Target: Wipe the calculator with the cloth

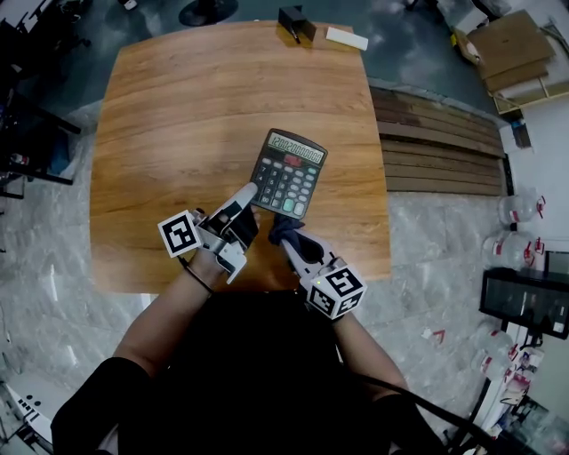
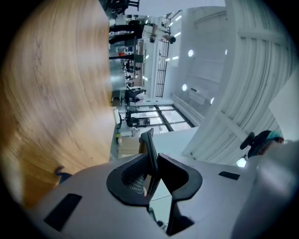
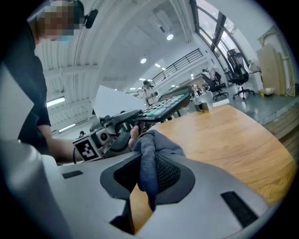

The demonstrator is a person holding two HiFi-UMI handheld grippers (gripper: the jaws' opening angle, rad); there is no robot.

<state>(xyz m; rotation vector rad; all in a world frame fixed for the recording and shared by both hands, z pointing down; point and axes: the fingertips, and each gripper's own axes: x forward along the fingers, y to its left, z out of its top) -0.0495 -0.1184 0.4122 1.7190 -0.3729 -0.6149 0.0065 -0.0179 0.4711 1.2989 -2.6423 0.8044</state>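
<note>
Calculator (image 1: pixel 289 173): one. Cloth (image 1: pixel 283 227): one, dark grey-blue and bunched up. Hand-held grippers: two, each with one marker cube. At the far edge of the bench (image 1: pixel 178 133) lie two more things, a small dark box (image 1: pixel 296 22) and a flat white block (image 1: pixel 347 37).

My left hand-held gripper (image 1: pixel 249 194) has its jaws closed on the calculator's near left corner. In the left gripper view the calculator (image 2: pixel 149 149) stands edge-on between the pads of the hand-held gripper (image 2: pixel 152 168), a thin dark slab clamped from both sides. In the right gripper view the calculator (image 3: pixel 163 105) is tilted, keys up, with its near end raised off the bench (image 3: pixel 224 135).

My right hand-held gripper (image 1: pixel 289 242) is closed on the cloth. In its own view the cloth (image 3: pixel 152 154) fills the gap between the jaws of the hand-held gripper (image 3: pixel 148 175) and bulges out ahead of them. The cloth sits just beside the calculator's near edge, to the right of my left jaws; I cannot tell whether it touches.

The left gripper view shows none of the keys. The digits on the display are too small to read. I cannot tell whether the calculator's far edge rests on the bench. Part of the cloth is hidden inside the jaws.
</note>
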